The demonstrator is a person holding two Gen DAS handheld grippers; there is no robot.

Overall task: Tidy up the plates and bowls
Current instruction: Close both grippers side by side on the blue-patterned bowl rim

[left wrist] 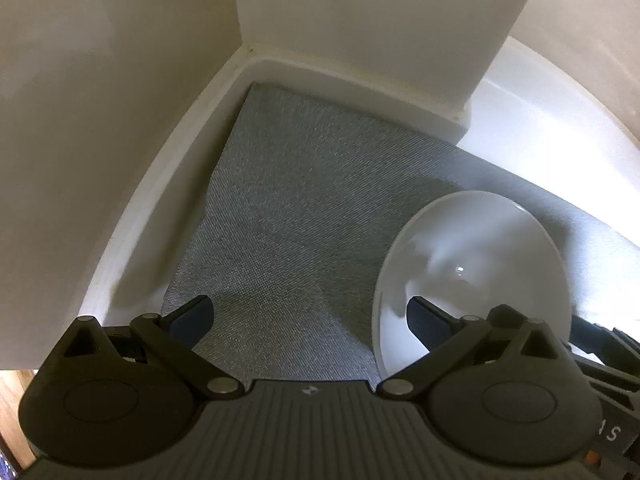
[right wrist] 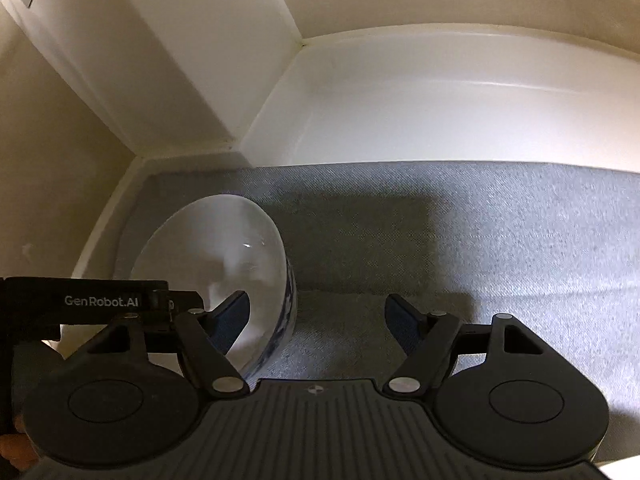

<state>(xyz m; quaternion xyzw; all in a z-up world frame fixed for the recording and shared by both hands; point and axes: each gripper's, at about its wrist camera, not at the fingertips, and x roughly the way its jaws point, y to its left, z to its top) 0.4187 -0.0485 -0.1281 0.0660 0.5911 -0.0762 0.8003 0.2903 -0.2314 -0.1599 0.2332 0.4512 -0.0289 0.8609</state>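
Sitting on the grey mat — a white bowl, beside both open jaws.

Grey mat on a white ledge

A grey woven mat covers the white ledge in a wall corner; 1 white bowl sits on the mat, tilted.

Left gripper and right gripper: matte black ribbed housings, round side discs, silver pivot pins, dark blue finger pads, white "GenRobot.AI" lettering.
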